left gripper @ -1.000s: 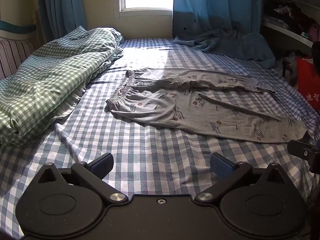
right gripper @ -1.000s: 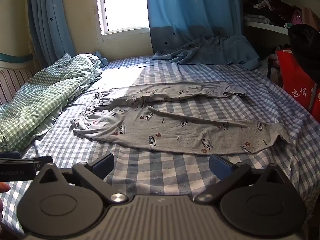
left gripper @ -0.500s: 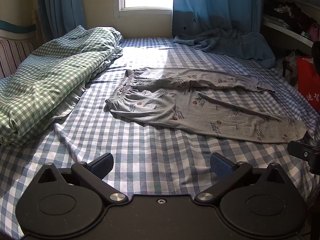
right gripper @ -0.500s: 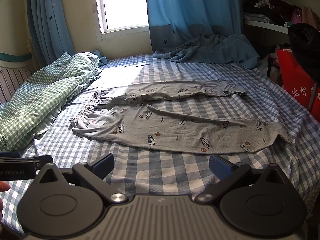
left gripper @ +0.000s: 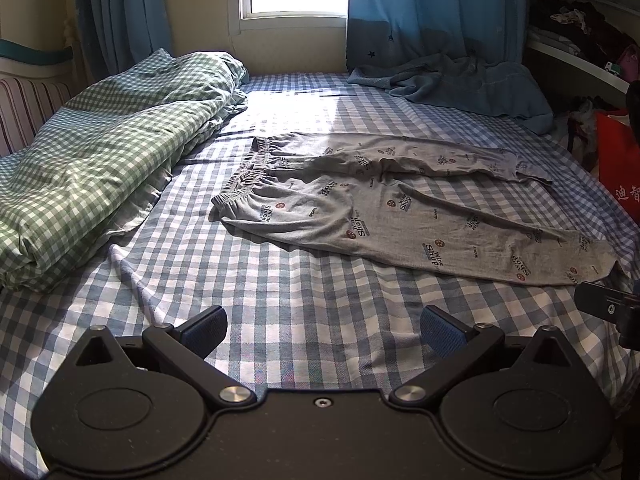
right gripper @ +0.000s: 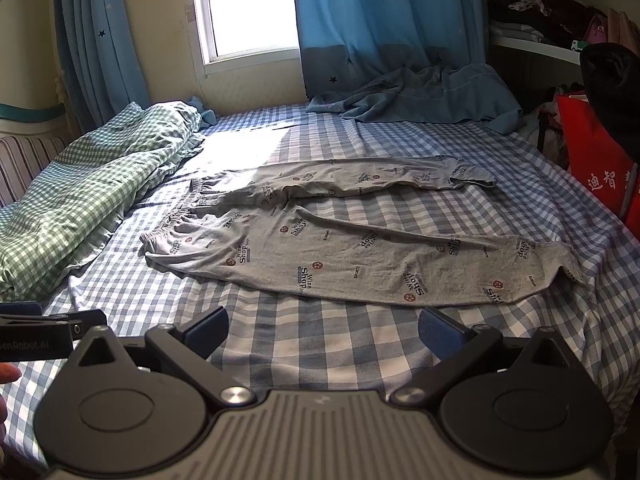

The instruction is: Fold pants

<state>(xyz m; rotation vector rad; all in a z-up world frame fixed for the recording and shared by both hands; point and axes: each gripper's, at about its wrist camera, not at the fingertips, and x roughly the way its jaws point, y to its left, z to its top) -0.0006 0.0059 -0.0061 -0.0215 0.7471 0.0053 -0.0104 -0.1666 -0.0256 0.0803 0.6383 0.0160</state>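
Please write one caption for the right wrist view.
Open right gripper hovers before unfolded grey pants on checked bed sheet.

The red bag [right gripper: 600, 184] runs off the right edge – its white characters are cut short. Shelf clutter [right gripper: 540, 12] is too dark to identify; the green quilt [left gripper: 80, 168] leaves the frame at left.

"Wine Shop" repeats across the pants [right gripper: 360, 248]; Chinese characters mark the red bag [right gripper: 600, 172]
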